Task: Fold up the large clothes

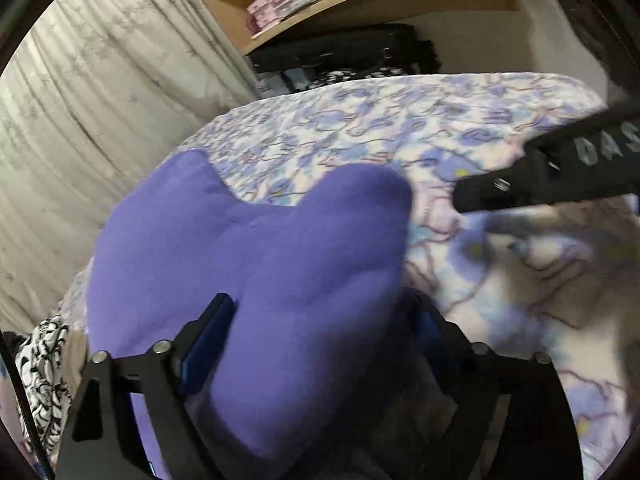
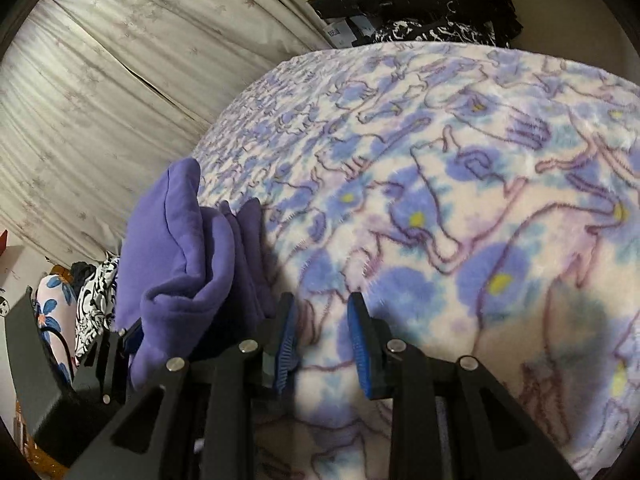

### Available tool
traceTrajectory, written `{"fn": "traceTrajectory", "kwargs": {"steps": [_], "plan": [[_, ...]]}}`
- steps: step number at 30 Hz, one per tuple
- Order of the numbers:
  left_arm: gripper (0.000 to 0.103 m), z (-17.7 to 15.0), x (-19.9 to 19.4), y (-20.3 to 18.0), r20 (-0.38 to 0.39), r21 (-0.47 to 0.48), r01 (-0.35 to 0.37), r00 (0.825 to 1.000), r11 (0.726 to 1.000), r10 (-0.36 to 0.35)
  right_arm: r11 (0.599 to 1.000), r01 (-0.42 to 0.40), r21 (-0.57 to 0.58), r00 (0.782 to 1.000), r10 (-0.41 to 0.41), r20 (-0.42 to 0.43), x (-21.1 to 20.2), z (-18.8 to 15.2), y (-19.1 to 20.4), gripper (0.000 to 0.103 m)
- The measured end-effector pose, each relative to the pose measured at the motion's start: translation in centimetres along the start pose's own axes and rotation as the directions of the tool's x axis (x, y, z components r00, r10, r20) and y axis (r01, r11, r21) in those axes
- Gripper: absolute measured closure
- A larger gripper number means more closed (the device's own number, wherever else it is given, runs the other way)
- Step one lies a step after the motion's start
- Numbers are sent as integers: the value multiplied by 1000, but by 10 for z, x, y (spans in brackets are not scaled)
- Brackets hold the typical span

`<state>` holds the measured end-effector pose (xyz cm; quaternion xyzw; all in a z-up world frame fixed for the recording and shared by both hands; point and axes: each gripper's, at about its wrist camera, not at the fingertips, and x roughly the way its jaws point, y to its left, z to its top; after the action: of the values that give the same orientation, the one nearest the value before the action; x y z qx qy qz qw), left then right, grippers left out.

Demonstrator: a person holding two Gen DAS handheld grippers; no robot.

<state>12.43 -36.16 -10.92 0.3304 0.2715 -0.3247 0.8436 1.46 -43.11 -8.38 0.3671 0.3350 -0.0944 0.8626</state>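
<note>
Gripping purple garment [image 1: 256,264], left hand-held gripper [image 1: 320,320]; right hand-held gripper [image 2: 320,316] parted, empty, above blanket [image 2: 460,184].

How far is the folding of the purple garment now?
Mostly done, it seems: the purple garment is already a thick, layered bundle at the edge of the floral blanket. In hand: the left gripper grips that bundle. The right gripper is open, holding nothing. Left: probably setting the bundle down.

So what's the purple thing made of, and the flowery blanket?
The purple garment looks like soft fleece or sweatshirt knit: matte, thick, with rounded, puffy folds. The floral blanket looks like plush fleece, since fuzzy fibres blur its printed outlines. Neither fabric can be told for sure.
</note>
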Motion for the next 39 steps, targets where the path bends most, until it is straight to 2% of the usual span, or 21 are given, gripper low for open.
{"fn": "traceTrajectory", "kwargs": {"steps": [6, 8, 11, 15, 17, 19, 22, 24, 27, 28, 32, 34, 35, 37, 39], "plan": [[14, 4, -37, 4, 31, -19, 102, 994, 995, -101, 999, -23, -25, 1000, 23, 21, -15, 11, 14, 76], [14, 3, -51, 11, 33, -46, 120, 992, 992, -119, 999, -35, -41, 999, 36, 21, -20, 14, 21, 68], [14, -2, -69, 26, 22, -84, 115, 993, 990, -114, 995, -56, -85, 998, 58, 25, -26, 19, 36, 58], [13, -12, -86, 57, -2, -153, 82, 997, 985, -83, 985, -84, -152, 996, 85, 2, -27, 26, 57, 58], [13, -17, -94, 77, -10, -217, 88, 996, 972, -92, 978, -103, -180, 995, 102, -18, -23, 31, 68, 58], [13, -22, -95, 103, -21, -296, 90, 995, 951, -100, 969, -124, -214, 992, 116, -50, -16, 35, 80, 58], [13, -32, -87, 142, -53, -404, 50, 996, 913, -78, 954, -187, -235, 979, 160, -129, 4, 44, 95, 58], [13, -40, -73, 170, -80, -494, 38, 993, 869, -89, 949, -201, -242, 969, 157, -190, 22, 47, 101, 58], [14, -54, -44, 212, -120, -629, 34, 983, 777, -140, 946, -213, -244, 948, 140, -286, 52, 50, 106, 58], [14, -57, -33, 222, -126, -650, 33, 981, 759, -150, 943, -222, -246, 938, 138, -318, 63, 50, 107, 58], [13, -59, 4, 248, -174, -663, -24, 977, 748, -123, 944, -218, -246, 912, 107, -395, 99, 48, 109, 58], [13, -57, 19, 257, -158, -691, 7, 974, 723, -160, 944, -234, -232, 895, 116, -430, 113, 48, 108, 58], [13, -57, 25, 261, -152, -706, 16, 973, 708, -174, 941, -251, -226, 889, 131, -439, 120, 48, 107, 66], [13, -53, 35, 267, -165, -714, 8, 970, 700, -180, 938, -258, -232, 893, 139, -429, 125, 49, 107, 84], [13, -47, 41, 269, -179, -717, -3, 967, 697, -179, 938, -277, -209, 896, 173, -409, 119, 52, 105, 86]]}}
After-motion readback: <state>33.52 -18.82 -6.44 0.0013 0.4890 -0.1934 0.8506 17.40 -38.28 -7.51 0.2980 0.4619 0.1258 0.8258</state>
